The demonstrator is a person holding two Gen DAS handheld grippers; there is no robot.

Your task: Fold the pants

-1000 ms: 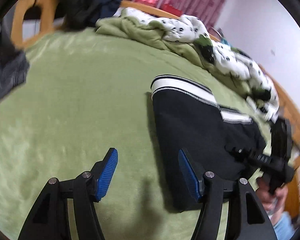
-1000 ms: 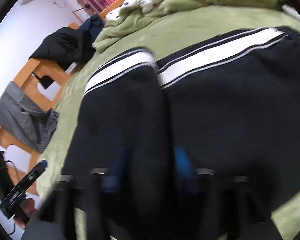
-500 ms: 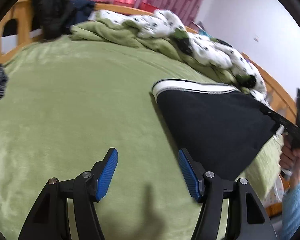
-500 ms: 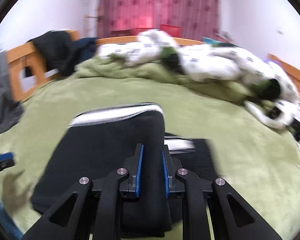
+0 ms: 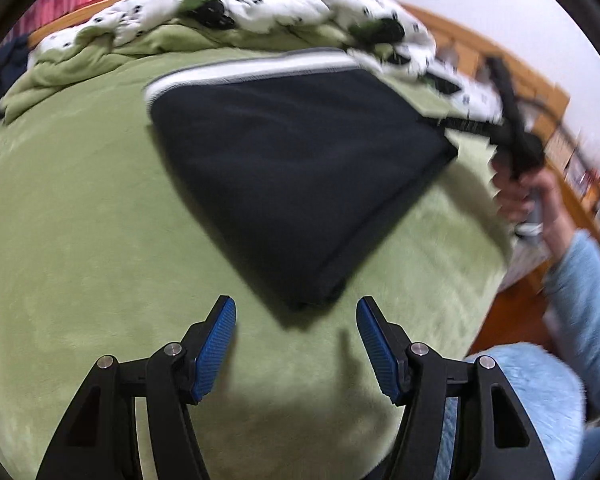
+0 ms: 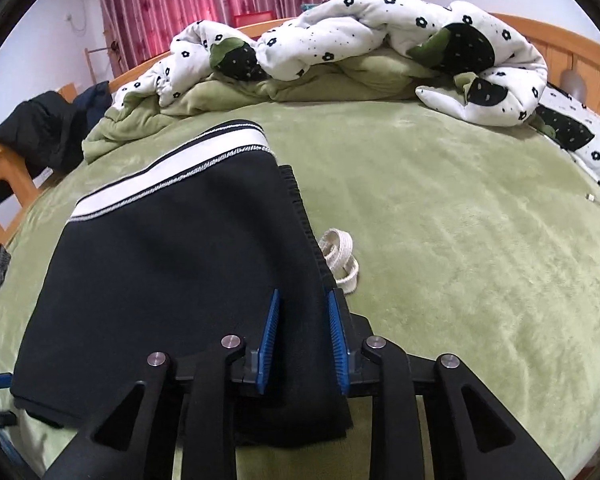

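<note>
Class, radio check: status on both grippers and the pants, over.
Left gripper open, empty, above the blanket. Right gripper shut on pants, folded flat. Drawstring sticking out.

Pants, quilt on bed

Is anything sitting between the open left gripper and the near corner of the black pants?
Nothing visible. Only bare green blanket lies between the left gripper and the near corner of the black folded pants with the white stripe. The right gripper grips their other edge.
</note>
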